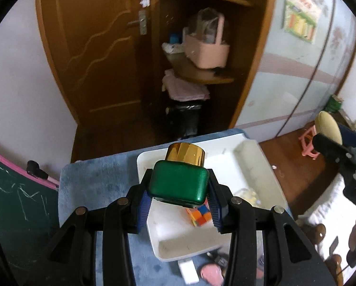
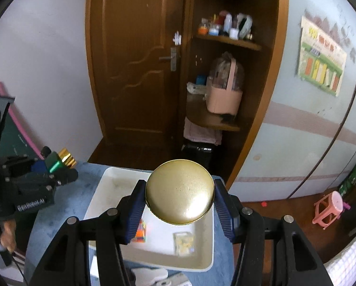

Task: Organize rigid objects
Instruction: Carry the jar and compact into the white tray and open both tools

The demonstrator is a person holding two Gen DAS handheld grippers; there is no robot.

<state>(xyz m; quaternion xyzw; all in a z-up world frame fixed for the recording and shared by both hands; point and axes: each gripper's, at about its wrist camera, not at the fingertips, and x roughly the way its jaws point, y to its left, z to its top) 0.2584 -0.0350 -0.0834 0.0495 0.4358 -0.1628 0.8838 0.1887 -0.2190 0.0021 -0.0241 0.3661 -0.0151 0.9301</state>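
- While both claws hang over the white tray (image 1: 256,164), the left claw (image 1: 179,188) is clamped on a green bottle (image 1: 178,184) with a gold cap, whose body hides much of the tray floor.
- The right claw (image 2: 180,194) grips a round gold tin (image 2: 180,191) by its edges.
- Beneath them, a coloured cube (image 1: 200,214) is half covered, and a clear packet (image 2: 184,239) is blurred.
- The tray rests on a blue-covered counter (image 1: 94,181).
- Farther off, the shelf (image 2: 228,40) clutter is hard to make out.
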